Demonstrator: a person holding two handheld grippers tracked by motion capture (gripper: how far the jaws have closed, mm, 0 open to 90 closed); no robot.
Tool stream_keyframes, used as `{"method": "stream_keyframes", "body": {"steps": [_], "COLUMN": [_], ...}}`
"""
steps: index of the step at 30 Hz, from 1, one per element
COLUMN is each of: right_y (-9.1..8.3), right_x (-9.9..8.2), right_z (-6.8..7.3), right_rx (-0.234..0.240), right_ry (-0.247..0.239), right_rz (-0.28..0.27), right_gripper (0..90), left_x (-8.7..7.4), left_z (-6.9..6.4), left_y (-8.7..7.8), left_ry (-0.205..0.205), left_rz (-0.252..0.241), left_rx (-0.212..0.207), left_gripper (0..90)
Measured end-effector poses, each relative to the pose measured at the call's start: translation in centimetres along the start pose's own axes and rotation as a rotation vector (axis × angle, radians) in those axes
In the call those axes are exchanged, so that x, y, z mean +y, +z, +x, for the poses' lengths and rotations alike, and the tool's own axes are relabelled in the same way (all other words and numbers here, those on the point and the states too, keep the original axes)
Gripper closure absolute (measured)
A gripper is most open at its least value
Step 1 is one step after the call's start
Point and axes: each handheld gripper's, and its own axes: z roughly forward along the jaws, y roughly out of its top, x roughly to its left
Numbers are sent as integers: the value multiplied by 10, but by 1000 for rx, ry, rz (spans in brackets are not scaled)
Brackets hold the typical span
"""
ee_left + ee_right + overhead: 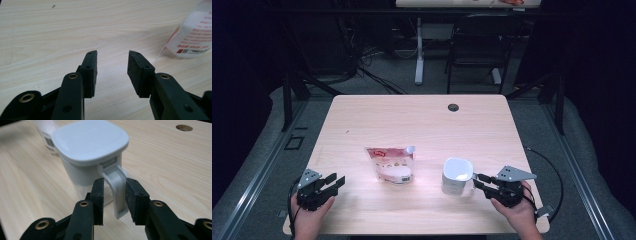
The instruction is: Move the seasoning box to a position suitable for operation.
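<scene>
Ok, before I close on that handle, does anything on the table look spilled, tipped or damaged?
Nothing stands out. The white lidded plastic jug stands upright, lid on, handle between the right tongs. The clear plastic pouch of white powder lies flat, no spill visible.

Left gripper point(334, 181): black body, grey three-cornered plate on top, black cable trailing behind. Right gripper point(478, 181): same build, plate paler, cable looping off its rear. Jaws: black linkage arms with brass-ringed pivot holes, flat matte pads, small screw holes along pad edges. No sleeves visible on forearms.
</scene>
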Motion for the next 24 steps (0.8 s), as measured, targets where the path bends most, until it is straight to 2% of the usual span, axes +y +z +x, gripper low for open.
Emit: {"method": "stream_keyframes", "body": {"steps": [5,10,12,16,18,20,22,24], "right_y": [-9,-13,-12,-7,-6,-6,-5,-3], "right_x": [17,39,47,60,62,62,61,61], "right_z": [4,10,10,9,10,13,15,16], "right_rx": [-42,-96,-79,-102,-107,-115,-96,-88], "right_ry": [10,-9,-2,19,34,28,42,31], "right_rz": [-37,-43,-35,-12,-13,-3,-3,22], "right_gripper": [791,868,871,819,826,893,900,900], "left_x": [0,0,-1,-1,-1,-1,-2,-2], "left_z": [1,0,1,0,0,1,2,2], "left_y": [1,1,1,1,1,0,0,0], "left_ry": [-7,-7,-5,4,6,-2,-4,-5], "left_rz": [3,6,11,11,11,12,14,13], "left_rx": [0,-4,-8,-17,-16,-15,-14,-12], "left_gripper": [602,602,602,602,603,602,602,601]}}
